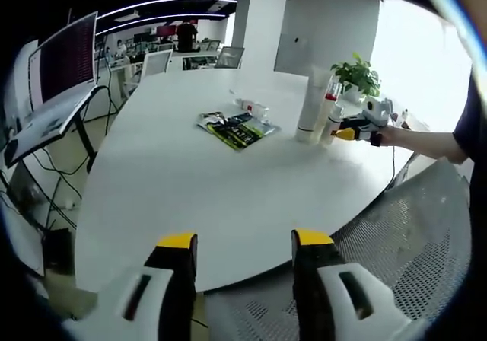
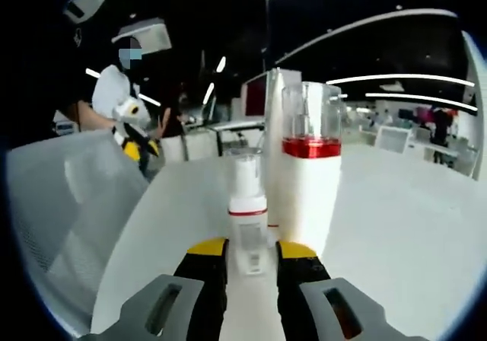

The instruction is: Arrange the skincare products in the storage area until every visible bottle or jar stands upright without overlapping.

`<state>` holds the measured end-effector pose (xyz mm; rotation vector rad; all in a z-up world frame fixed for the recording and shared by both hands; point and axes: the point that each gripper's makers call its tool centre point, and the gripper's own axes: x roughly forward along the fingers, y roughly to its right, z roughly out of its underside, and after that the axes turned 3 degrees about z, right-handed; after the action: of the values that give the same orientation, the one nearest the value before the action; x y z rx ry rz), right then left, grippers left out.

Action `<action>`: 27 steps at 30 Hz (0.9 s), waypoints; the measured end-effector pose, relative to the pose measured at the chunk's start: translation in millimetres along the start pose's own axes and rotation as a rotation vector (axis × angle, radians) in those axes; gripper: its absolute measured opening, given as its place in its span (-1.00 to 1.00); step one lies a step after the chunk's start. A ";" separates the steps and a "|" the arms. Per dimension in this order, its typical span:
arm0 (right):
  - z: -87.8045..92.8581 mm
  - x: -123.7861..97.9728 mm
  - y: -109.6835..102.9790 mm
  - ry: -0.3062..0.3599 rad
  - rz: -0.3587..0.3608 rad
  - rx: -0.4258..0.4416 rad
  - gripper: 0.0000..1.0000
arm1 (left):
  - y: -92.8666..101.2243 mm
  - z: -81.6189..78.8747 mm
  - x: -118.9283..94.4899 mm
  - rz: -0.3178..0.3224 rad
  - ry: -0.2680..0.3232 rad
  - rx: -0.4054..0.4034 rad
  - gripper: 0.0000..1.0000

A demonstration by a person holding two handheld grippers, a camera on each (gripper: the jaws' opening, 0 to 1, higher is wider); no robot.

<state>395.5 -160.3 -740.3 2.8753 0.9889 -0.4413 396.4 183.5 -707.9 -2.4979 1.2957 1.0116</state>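
Three skincare containers stand upright close together near the table's far right edge: a tall white tube (image 1: 311, 111), a white bottle with a red band and clear cap (image 1: 329, 106), and a small white bottle (image 1: 335, 125). In the right gripper view the small white bottle (image 2: 247, 221) sits between the jaws of my right gripper (image 2: 252, 251), which are closed against its base, with the red-banded bottle (image 2: 310, 185) and the tube (image 2: 272, 139) just behind. My right gripper (image 1: 348, 134) reaches in from the right. My left gripper (image 1: 243, 242) is open and empty over the near table edge, also seen at a distance as the left gripper (image 2: 140, 149).
Flat sachets (image 1: 237, 129) and a small pale item (image 1: 254, 111) lie mid-table on the white round table (image 1: 175, 196). A potted plant (image 1: 356, 74) stands behind the bottles. A grey mesh chair (image 1: 411, 227) sits at the near right edge. A monitor on a stand (image 1: 65, 74) is left.
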 end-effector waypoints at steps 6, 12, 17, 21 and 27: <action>-0.5 -12.7 -1.2 -0.020 0.039 0.028 -0.62 | 0.1 -0.7 -0.6 -0.002 -0.001 0.005 -0.13; -2.9 -27.7 -8.1 -0.043 0.087 0.079 -0.49 | 0.6 -1.1 -1.3 0.003 0.000 0.013 -0.15; -8.8 -41.0 -21.5 -0.078 0.134 0.155 -0.34 | 1.1 -2.3 -1.6 0.008 0.006 0.017 -0.17; -16.4 -52.6 -21.6 -0.080 0.247 0.247 -0.24 | 1.2 -3.1 -2.1 0.010 0.012 0.022 -0.18; -27.1 -66.4 -34.3 -0.053 0.329 0.340 0.06 | 1.0 -3.1 -2.7 0.008 0.015 0.022 -0.18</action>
<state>331.3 -168.2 -694.1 3.2176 0.4512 -0.7107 396.1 183.4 -703.7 -2.4904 1.3146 0.9770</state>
